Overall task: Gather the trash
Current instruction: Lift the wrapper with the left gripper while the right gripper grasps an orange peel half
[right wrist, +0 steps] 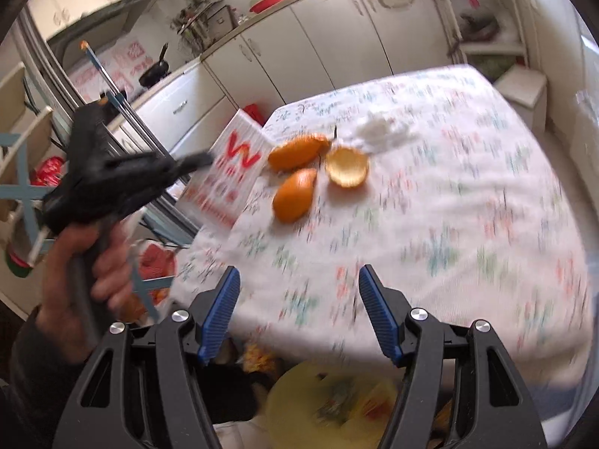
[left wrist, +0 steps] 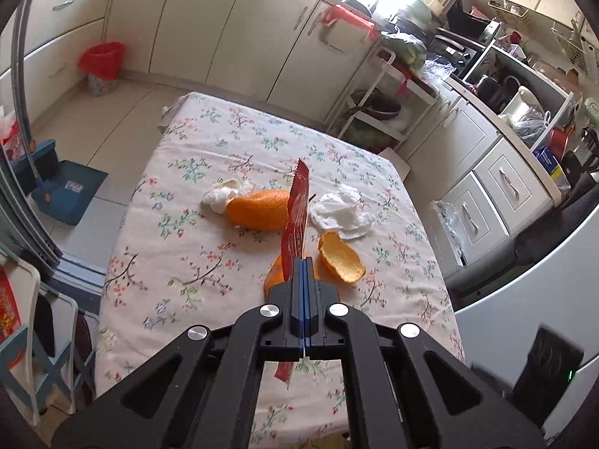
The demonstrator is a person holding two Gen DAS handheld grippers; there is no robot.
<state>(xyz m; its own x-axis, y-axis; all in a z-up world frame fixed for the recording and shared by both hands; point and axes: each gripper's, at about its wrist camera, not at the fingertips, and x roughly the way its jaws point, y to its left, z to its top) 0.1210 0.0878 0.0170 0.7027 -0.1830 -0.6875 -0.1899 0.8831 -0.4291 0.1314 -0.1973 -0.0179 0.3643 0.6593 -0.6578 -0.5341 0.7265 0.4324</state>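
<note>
Jaws of left gripper (left wrist: 304, 262) clenched on red wrapper (left wrist: 295, 220), lifted above table (left wrist: 157, 232); right gripper (right wrist: 299, 299) released, empty; orange peels (left wrist: 258, 209), tissues (left wrist: 342, 211) left uncollected on cloth.

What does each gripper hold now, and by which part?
The left gripper is shut on the red wrapper, pinched nearer its lower end. The right gripper is open and holds nothing.

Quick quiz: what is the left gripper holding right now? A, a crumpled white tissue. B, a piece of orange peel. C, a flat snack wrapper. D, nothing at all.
C: the left gripper is shut on the flat snack wrapper, lifted above the orange peels and tissue lying on the table.
</note>
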